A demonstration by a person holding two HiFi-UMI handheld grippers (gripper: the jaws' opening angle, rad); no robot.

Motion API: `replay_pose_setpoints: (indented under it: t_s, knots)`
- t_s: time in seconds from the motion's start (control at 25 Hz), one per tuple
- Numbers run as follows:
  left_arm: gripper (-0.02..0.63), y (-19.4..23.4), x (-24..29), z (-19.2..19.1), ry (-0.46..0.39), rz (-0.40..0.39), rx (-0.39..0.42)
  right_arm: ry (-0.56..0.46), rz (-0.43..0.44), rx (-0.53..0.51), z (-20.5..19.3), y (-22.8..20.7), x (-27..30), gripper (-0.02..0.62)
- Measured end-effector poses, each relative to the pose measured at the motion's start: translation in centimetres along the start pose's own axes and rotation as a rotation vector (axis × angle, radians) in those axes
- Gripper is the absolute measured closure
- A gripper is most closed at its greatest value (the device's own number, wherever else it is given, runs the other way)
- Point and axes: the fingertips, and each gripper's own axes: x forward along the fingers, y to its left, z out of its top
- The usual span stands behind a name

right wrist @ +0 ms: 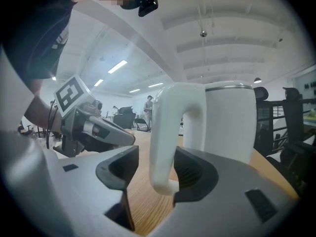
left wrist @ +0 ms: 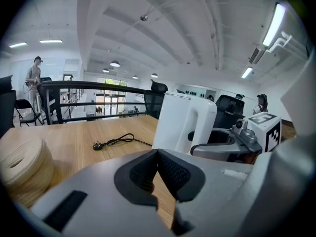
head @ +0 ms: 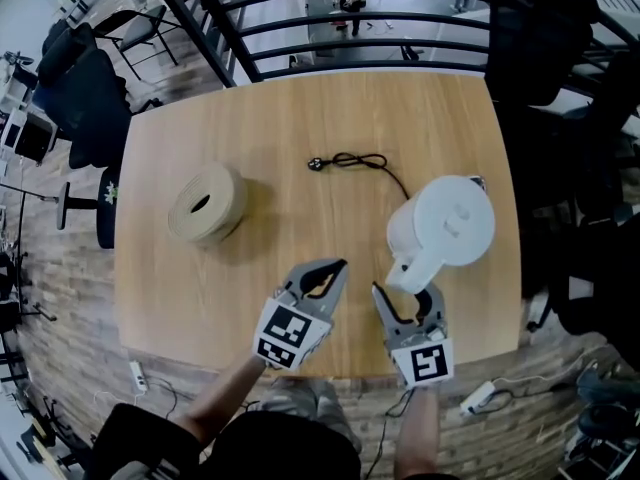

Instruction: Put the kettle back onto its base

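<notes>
- wooden table (head: pixel 250 298) beside a black railing (head: pixel 330 28), with bare wood open across its middle and far side.
- one white kettle (head: pixel 450 218) stands upright close to the table's right edge, handle (right wrist: pixel 165 147) turned toward the near edge; its base cannot be made out beneath it.
- one black cord (head: pixel 360 160) snakes from its plug (head: pixel 316 164) to the kettle.
- one beige roll (head: pixel 207 203) lies well apart, on the left.
- two grippers hover at the near edge: left gripper (head: pixel 338 265) pinched together on nothing; right gripper (head: pixel 408 293) spread wide, the handle between its jaws, ungripped.
</notes>
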Motion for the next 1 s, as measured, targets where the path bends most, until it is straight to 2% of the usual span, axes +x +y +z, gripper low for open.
replay_pose_setpoints:
  t_s: [0.28,0.56,0.76,1.0]
  knots:
    - [0.606,-1.1,-2.2,0.6,-0.028,-0.012,0.01,0.018,-0.102,0.018,-0.4,-0.5,-1.7,0.359]
    - [0.606,-2.5,-5.1,1.6,-0.066,-0.021,0.033,-0.006,-0.188,0.026,1.0,-0.1,-4.6,0.357]
    - [0.606,-4.1,-7.5,2.8,-0.099,-0.027,0.056,-0.102,-0.229,0.01,3.6,0.3,-7.6,0.36]
    - [0.606,-6.1,-10.6,4.2,-0.149,-0.023,0.08,-0.142,-0.289,-0.011,5.9,1.3,-12.0,0.377]
